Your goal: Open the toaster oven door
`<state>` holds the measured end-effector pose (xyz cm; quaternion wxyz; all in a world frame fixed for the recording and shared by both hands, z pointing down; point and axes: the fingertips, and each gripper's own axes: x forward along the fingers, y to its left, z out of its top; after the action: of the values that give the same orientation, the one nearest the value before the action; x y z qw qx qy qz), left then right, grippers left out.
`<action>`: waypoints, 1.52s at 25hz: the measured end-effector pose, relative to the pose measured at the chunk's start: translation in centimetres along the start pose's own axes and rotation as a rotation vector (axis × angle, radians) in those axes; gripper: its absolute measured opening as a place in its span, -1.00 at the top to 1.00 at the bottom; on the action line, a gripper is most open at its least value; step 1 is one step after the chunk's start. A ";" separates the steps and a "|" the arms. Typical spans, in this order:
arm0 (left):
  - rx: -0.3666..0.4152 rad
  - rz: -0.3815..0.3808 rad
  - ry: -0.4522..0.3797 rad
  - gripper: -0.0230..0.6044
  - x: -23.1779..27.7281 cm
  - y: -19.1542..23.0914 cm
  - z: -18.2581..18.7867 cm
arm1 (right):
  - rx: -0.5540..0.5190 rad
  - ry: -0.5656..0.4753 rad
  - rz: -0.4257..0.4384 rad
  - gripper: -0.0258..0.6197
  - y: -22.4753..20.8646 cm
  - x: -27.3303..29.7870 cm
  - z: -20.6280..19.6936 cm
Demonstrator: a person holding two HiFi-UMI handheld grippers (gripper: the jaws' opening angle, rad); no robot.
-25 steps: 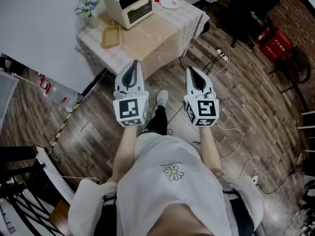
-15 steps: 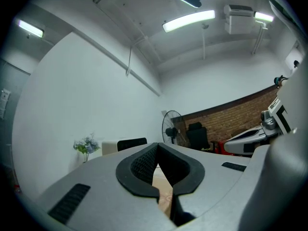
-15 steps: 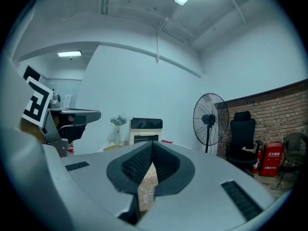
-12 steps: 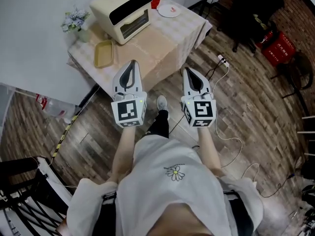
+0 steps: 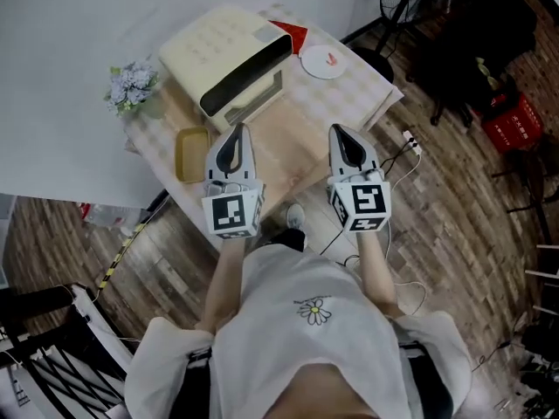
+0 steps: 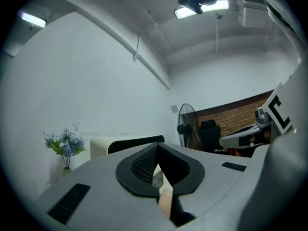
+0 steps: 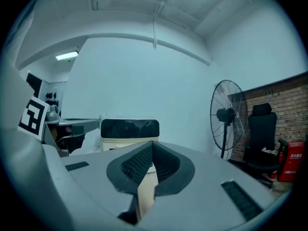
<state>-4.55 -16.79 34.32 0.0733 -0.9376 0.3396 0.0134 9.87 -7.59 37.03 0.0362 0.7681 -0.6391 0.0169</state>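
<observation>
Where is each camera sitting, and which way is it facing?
Head view: on the person's head, looking steeply down at the oven on the table; shows the torso, left claw and right claw.
Left gripper view: on the left claw, facing level at oven and flowers; its own shut jaws show.
Right gripper view: on the right claw, facing level at oven and fan; its own shut jaws show.
All three share the oven.
</observation>
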 end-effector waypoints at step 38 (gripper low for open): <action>0.008 0.346 0.070 0.87 4.4 3.9 -2.3 | 0.021 0.038 0.345 0.89 -0.8 11.7 0.1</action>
<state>-3.66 -22.87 35.78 0.0620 -0.8647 0.4983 -0.0081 12.77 -18.91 37.76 0.0368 0.6470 -0.7603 0.0438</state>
